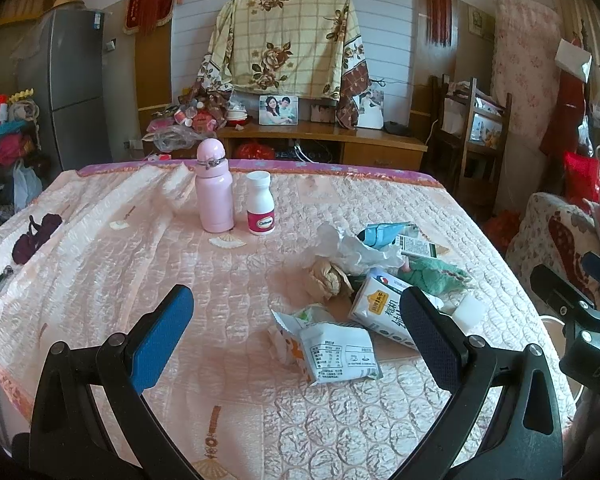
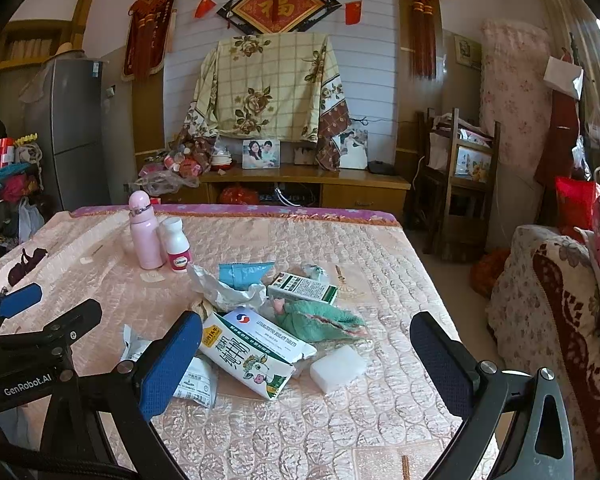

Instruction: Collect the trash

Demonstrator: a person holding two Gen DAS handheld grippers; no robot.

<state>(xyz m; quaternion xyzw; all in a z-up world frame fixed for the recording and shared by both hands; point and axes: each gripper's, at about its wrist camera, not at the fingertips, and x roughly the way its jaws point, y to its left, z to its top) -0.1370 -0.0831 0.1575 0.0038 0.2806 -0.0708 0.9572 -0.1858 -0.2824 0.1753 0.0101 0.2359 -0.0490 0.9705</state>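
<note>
A pile of trash lies on the pink quilted table (image 1: 140, 264): a white snack wrapper (image 1: 336, 354), a flattened milk carton (image 1: 380, 312), crumpled brown paper (image 1: 328, 276), white crumpled paper (image 1: 352, 248), a blue packet (image 1: 380, 234) and a small green-white box (image 1: 416, 246). My left gripper (image 1: 296, 328) is open and empty, just short of the wrapper. My right gripper (image 2: 306, 356) is open and empty, with the milk carton (image 2: 252, 356) and a white foam block (image 2: 338, 368) between its fingers' line of sight.
A pink flask (image 1: 214, 192) and a white pill bottle (image 1: 260, 204) stand at the table's far left. A green cloth (image 2: 316, 320) lies in the pile. A dark hair tie (image 1: 36, 236) lies at left. A sofa (image 2: 560, 312) stands to the right.
</note>
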